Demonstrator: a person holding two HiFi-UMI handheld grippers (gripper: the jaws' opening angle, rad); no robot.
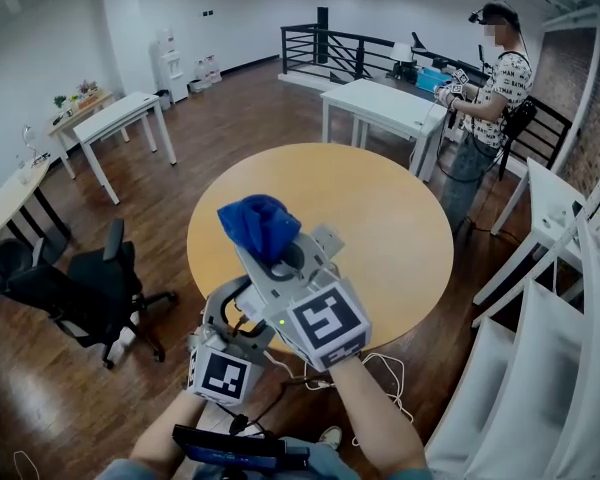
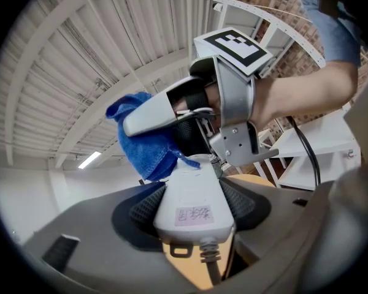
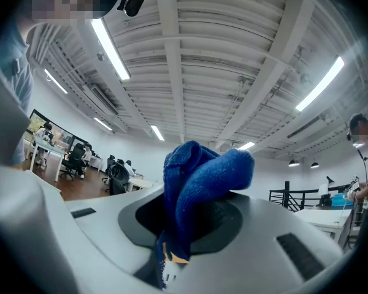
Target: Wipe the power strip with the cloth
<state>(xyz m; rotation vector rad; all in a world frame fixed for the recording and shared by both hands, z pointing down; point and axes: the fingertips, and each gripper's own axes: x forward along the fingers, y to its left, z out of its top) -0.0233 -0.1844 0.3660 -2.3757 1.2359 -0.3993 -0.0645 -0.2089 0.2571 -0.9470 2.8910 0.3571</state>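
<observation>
1. Open office, wood floor; round wooden table [image 1: 405,230] sits below both grippers, nothing resting on its top.
2. Left gripper [image 2: 194,220]: jaws clamped on the sides of the white power strip [image 2: 190,188], near its cord end. The strip is held level in the air over the table's near edge, and its cord [image 2: 212,263] hangs down.
3. Right gripper [image 3: 185,224]: jaws pinched on the bunched blue cloth [image 3: 199,176], which sticks out past the tips.
4. The cloth sits on the strip's far end and looks to be touching it.
5. Step: wiping the strip, judged early in the stroke.
6. Next: drag the cloth along the top face toward the cord end with light pressure, left grip held firm.
7. Outward: black office chair [image 1: 95,283] left of the table; another person [image 1: 485,98] by a white table at far right.
</observation>
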